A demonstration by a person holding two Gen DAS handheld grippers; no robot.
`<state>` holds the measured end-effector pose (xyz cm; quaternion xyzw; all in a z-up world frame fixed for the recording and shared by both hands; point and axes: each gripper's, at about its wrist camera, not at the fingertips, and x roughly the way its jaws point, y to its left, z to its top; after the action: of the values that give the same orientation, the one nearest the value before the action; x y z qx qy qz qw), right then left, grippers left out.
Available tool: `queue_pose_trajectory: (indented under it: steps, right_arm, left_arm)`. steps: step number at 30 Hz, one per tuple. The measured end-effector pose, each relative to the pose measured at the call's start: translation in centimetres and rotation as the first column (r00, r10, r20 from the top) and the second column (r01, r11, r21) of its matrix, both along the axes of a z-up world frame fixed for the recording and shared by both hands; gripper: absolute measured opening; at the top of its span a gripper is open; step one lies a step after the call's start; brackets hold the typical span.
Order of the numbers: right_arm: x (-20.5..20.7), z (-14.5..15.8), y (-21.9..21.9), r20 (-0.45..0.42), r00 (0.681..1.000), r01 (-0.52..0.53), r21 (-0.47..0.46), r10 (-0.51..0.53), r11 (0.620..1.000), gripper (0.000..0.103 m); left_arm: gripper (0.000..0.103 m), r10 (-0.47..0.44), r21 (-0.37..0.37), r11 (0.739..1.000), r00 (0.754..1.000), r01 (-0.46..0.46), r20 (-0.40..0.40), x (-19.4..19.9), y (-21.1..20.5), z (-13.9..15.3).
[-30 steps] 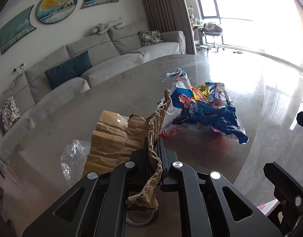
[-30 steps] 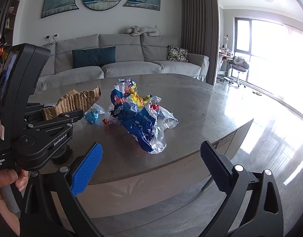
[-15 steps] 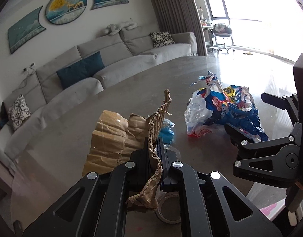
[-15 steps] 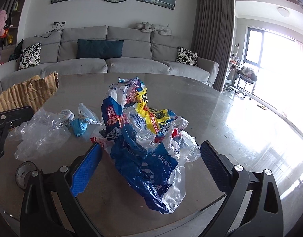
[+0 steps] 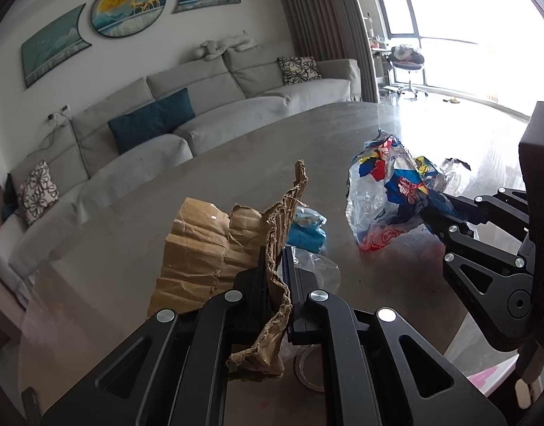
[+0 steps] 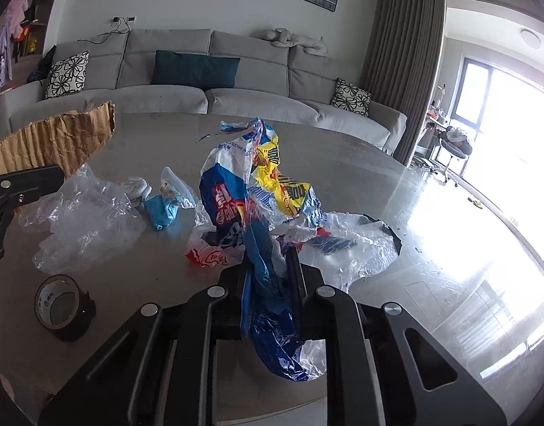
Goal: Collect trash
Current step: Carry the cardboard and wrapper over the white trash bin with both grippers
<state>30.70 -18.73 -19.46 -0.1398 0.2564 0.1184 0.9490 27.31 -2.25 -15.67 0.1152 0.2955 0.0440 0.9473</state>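
Observation:
My left gripper [image 5: 276, 259] is shut on a torn piece of brown cardboard [image 5: 208, 248], held above the grey table [image 5: 165, 213]; the cardboard also shows at the left of the right wrist view [image 6: 55, 140]. My right gripper [image 6: 272, 266] is shut on a crumpled blue, white and yellow plastic wrapper [image 6: 243, 206], which rises from the table in front of it. In the left wrist view the wrapper [image 5: 389, 191] sits right of the cardboard, with the right gripper's body [image 5: 492, 255] reaching into it.
A clear plastic bag [image 6: 83, 223], a small blue packet [image 6: 162, 209] and a roll of tape [image 6: 60, 307] lie on the table left of the wrapper. A grey sofa [image 6: 201, 88] runs behind the table. The table edge is at the right.
My right gripper moved forward over the table and closed on the plastic wrapper. My left gripper kept its hold on the cardboard and shifted slightly.

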Motion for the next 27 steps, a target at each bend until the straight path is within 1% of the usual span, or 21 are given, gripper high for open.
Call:
queue_pose_trajectory:
  steps: [7, 11, 16, 21, 24, 27]
  right_arm:
    - [-1.5, 1.2, -0.1, 0.004, 1.0, -0.029, 0.0, 0.029, 1.0, 0.017]
    - [-3.7, 2.7, -0.5, 0.023, 0.999, -0.035, 0.009, 0.035, 0.999, 0.017]
    - [-8.0, 5.2, -2.2, 0.062, 0.998, -0.021, 0.04, 0.019, 0.999, 0.017]
    - [-13.9, 6.5, -4.9, 0.069, 0.997, 0.029, 0.075, -0.035, 0.997, 0.017]
    - [-17.8, 6.5, -6.4, 0.048, 0.996, 0.071, 0.077, -0.075, 0.995, 0.017]
    - [-21.2, 5.6, -7.8, 0.013, 0.991, 0.13, 0.074, -0.131, 0.989, 0.017]
  left_arm:
    - [0.009, 0.003, 0.001, 1.0, 1.0, -0.003, 0.02, -0.9, 0.1, 0.9]
    - [0.009, -0.002, -0.004, 1.0, 1.0, 0.002, 0.029, -1.8, 0.1, 1.6]
    - [0.009, -0.029, -0.018, 0.999, 0.999, 0.03, 0.044, -3.7, -0.5, 2.6]
    - [0.009, -0.089, -0.057, 0.994, 0.996, 0.09, 0.025, -7.1, -2.3, 2.7]
    - [0.009, -0.138, -0.078, 0.988, 0.99, 0.137, -0.005, -9.7, -3.9, 1.6]
    - [0.009, -0.19, -0.105, 0.977, 0.98, 0.184, -0.053, -12.6, -5.7, -0.3]
